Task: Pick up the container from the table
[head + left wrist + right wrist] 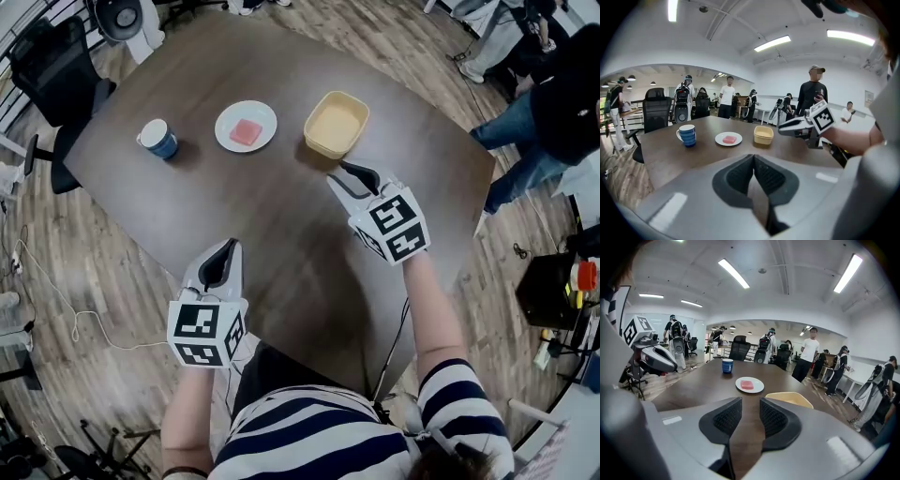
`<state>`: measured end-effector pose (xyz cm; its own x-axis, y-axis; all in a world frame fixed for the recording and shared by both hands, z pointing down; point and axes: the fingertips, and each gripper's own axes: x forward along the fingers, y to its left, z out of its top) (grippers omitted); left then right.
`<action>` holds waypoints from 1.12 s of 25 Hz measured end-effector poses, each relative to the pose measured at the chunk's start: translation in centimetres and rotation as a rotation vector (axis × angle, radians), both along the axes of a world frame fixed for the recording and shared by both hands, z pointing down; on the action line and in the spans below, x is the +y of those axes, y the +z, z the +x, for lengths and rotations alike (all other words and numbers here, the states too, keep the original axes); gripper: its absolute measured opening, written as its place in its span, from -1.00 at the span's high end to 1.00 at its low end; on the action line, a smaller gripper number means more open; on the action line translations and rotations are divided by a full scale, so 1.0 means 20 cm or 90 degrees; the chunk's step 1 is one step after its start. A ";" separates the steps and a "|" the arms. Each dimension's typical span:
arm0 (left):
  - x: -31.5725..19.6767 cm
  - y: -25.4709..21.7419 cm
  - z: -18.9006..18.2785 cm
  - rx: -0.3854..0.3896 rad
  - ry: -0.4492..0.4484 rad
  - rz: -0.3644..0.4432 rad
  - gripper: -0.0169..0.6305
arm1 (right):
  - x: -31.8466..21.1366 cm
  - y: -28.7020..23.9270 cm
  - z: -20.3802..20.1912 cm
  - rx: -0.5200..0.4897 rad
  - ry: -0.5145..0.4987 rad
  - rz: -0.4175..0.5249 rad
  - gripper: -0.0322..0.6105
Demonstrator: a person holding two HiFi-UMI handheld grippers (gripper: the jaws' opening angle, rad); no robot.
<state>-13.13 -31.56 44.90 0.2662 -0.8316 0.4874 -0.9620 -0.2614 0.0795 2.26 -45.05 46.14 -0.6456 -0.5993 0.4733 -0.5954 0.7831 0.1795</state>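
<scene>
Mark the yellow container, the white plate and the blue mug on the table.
yellow container [336, 125]: head view, on its inner floor.
white plate [223, 127]: head view, on its bare left edge.
blue mug [162, 143]: head view, on its blue side.

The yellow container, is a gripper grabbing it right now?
No, the yellow container sits free on the table, and the right gripper hovers just short of it, jaws apart and empty.

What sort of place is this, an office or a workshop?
Probably an open-plan office or lab: a large brown table, black office chairs, ceiling strip lights, and people standing about.
</scene>
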 end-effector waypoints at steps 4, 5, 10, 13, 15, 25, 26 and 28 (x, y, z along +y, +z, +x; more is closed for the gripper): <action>-0.03 0.02 -0.04 -0.005 -0.002 -0.002 0.95 | -0.06 0.06 -0.03 -0.004 0.018 -0.011 0.58; -0.04 0.02 -0.06 -0.004 -0.003 -0.003 0.95 | -0.07 0.07 -0.04 -0.005 0.021 -0.011 0.58; -0.10 0.03 -0.11 0.005 0.006 -0.005 0.95 | -0.19 0.08 -0.07 0.036 0.048 0.017 0.56; -0.14 0.05 -0.14 0.008 0.013 -0.010 0.95 | -0.26 0.12 -0.08 0.057 0.065 0.015 0.56; -0.17 0.06 -0.17 0.009 0.015 -0.011 0.95 | -0.31 0.15 -0.09 0.070 0.072 0.017 0.56; -0.27 0.18 -0.24 0.022 0.003 -0.029 0.95 | -0.46 0.39 -0.09 0.139 0.086 0.005 0.55; -0.27 0.19 -0.24 0.022 0.003 -0.029 0.95 | -0.47 0.40 -0.09 0.148 0.085 0.009 0.55; -0.28 0.20 -0.23 0.022 0.004 -0.031 0.95 | -0.47 0.42 -0.09 0.171 0.078 0.016 0.55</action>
